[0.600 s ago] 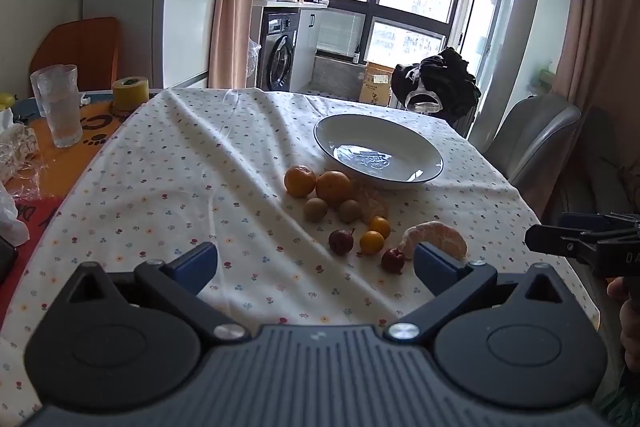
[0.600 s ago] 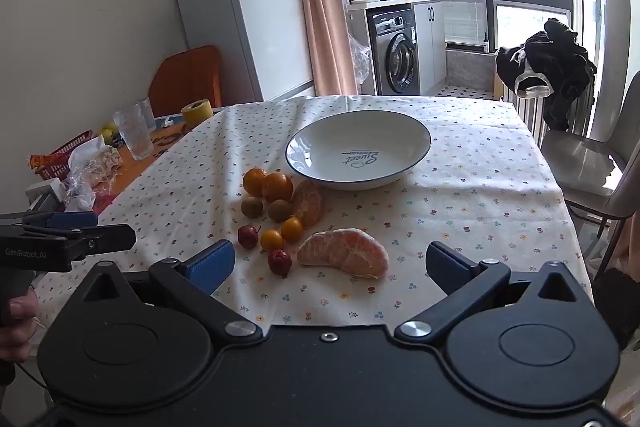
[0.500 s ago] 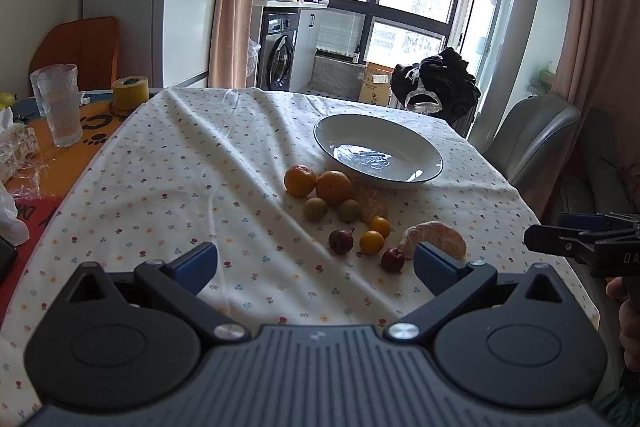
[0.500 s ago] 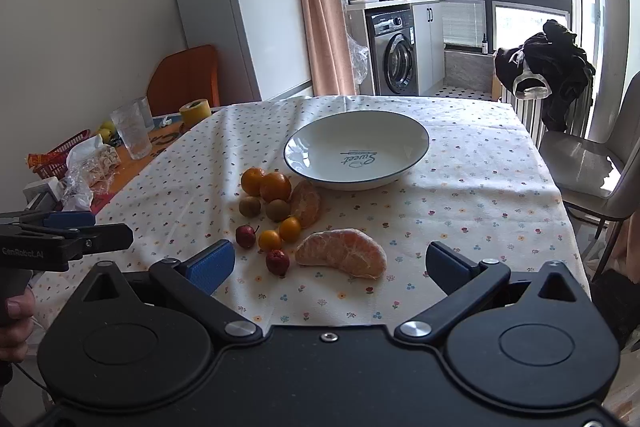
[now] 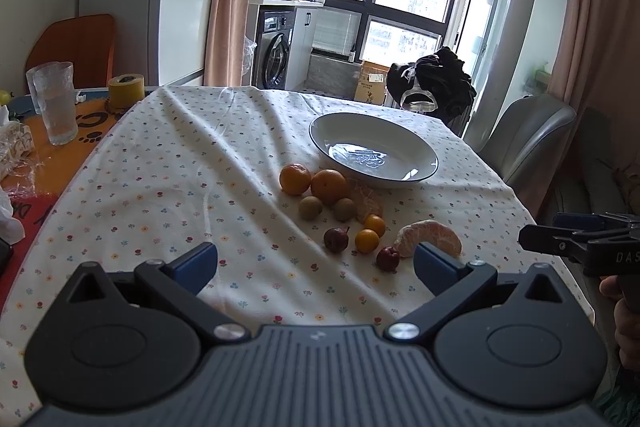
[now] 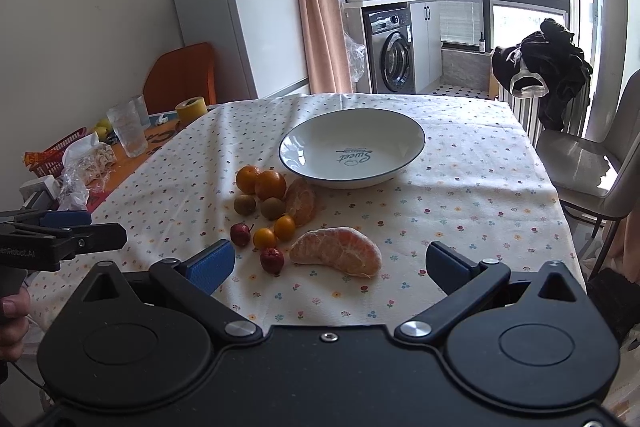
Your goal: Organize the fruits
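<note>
Both grippers, left point(image 5: 316, 259) and right point(image 6: 330, 263), are hovering at the near table edge with jaws spread wide and nothing between them, apparently poised for a first pick. Taking the bowl point(image 6: 416, 147) as landmark: nearest the grippers, well in front of the bowl, a peeled half point(image 6: 336, 257) is lying flat beside a red berry point(image 6: 272, 259); a second berry point(image 6: 240, 234) and two kumquats point(image 6: 275, 233) are sitting just behind these. Closer to the bowl, two brown fruits point(image 6: 260, 206) and a second peeled piece point(image 6: 302, 202) are clustering, with two mandarins point(image 6: 261, 182) resting just off its near-left rim. The bowl is standing empty, presumably as the collecting vessel, so the loose fruit is lying grouped within easy reach of it.
</note>
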A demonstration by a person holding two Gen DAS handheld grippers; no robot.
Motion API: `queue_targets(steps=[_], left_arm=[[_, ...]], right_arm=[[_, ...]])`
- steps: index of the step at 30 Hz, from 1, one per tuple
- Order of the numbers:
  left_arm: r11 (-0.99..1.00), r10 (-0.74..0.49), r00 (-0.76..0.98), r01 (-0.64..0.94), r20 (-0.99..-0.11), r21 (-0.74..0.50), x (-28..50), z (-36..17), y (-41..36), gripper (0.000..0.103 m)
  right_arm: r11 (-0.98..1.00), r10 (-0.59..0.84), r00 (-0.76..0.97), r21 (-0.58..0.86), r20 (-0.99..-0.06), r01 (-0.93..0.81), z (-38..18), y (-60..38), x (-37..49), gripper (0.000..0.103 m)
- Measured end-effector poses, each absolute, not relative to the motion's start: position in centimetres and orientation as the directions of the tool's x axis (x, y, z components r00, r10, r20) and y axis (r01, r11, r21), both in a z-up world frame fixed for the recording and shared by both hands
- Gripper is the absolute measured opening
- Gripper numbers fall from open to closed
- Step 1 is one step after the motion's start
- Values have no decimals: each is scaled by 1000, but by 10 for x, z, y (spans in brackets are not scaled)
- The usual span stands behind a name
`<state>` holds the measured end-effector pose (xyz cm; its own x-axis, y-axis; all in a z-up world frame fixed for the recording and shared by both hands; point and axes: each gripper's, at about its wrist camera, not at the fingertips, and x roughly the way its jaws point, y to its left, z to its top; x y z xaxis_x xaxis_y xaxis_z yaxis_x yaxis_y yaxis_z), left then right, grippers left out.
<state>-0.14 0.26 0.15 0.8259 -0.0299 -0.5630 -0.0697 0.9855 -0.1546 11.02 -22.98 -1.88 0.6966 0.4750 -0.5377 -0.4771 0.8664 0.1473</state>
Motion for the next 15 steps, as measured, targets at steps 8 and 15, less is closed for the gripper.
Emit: queue_targets(steps=[8, 15], left_arm=[[985, -43, 824, -59, -565, -161, 0, 0, 3, 103], [986, -46, 826, -53, -562, -158, -1, 0, 3, 103]], right_arm=[[861, 480, 692, 138, -539, -489, -20, -229, 110, 103], [862, 477, 692, 134, -541, -489, -20, -226, 108, 103]])
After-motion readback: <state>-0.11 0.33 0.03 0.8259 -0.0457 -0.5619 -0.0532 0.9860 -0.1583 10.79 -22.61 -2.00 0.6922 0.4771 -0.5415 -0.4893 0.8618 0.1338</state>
